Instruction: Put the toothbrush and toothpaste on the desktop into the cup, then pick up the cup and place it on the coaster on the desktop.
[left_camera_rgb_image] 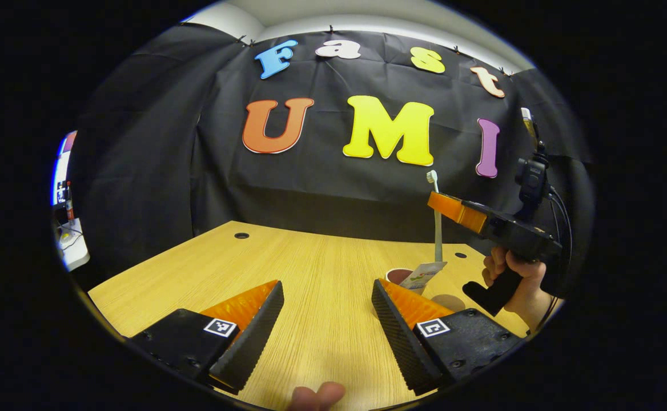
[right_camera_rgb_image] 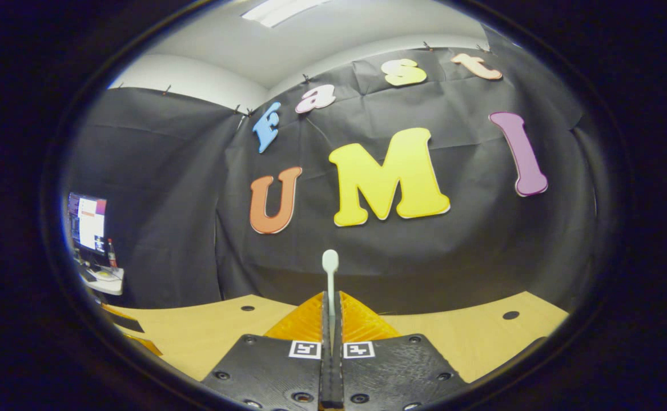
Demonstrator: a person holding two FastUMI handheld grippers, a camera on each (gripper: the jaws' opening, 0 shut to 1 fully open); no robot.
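Toothbrush (left_camera_rgb_image: 437,220), held upright with its head uppermost, right of centre in the left gripper view; the right gripper (left_camera_rgb_image: 445,206) is clamped on its handle above the cup (left_camera_rgb_image: 397,275). In the right gripper view the same brush (right_camera_rgb_image: 330,274) rises at lower centre from between the right gripper's (right_camera_rgb_image: 332,319) closed fingers. Toothpaste (left_camera_rgb_image: 423,275) already leans in the cup, its flat end above the rim. A round dark patch (left_camera_rgb_image: 447,301), just right of the cup on the wooden desktop (left_camera_rgb_image: 322,268), may be the coaster; this is a judgement, since it is small and partly covered. The left gripper (left_camera_rgb_image: 326,302) stands spread wide over bare desktop at the bottom of its view, gripping nothing. A hand (left_camera_rgb_image: 516,279) grips the right tool's handle at the right edge.

Risks, as judged: the brush's lower end could strike the rim or the tube when lowered, tipping the light cup; releasing from too high could let the brush bounce out; with two tall items inside, the cup may become top-heavy when carried.

Hidden or unclear: the cup's body is largely covered by the left gripper's right-hand finger; the brush's lower tip is behind the tube, so whether it has entered the cup cannot be told.
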